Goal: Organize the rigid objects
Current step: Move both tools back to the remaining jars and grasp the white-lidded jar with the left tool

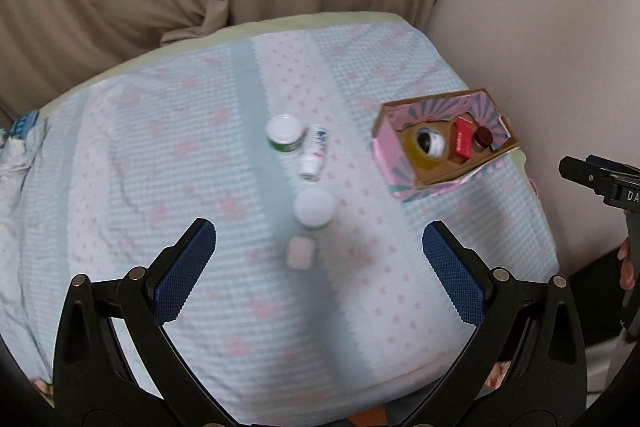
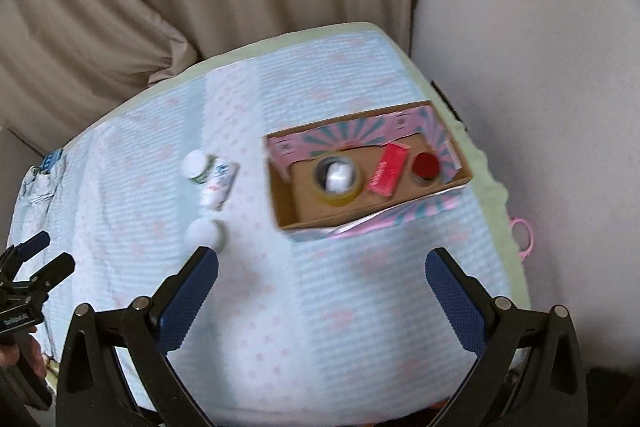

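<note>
Both grippers hang over the cloth-covered surface w/ jaws wide apart and nothing between them: the left gripper and the right gripper.

The step in hand, as I judge it, is to fetch the next loose item and bring it to the cardboard box, which stands on the right part of the surface, near the wall side.

Best approach, in my opinion:
- The white round-top bottle is nearest to the left gripper, so take this one first.
- Come from above, jaws on both sides of the body, not on the cap.
- The small square tablet-like piece lies flat and low; it probably needs a grip at the edges, pressing a bit into the soft cloth.
- The lying bottle touches the green-banded jar, or nearly; take the lying one along its short axis so the jar is not pushed.
- Put each thing in the free left corner of the box.

Count, approx. as the pics are blurred:
- outside the box: 4 items (jar, lying bottle, round-top bottle, square piece)
- inside: 1 yellow tape roll w/ 1 white object in its hole, 1 red packet, 1 red-capped bottle
- boxes: 1
</note>
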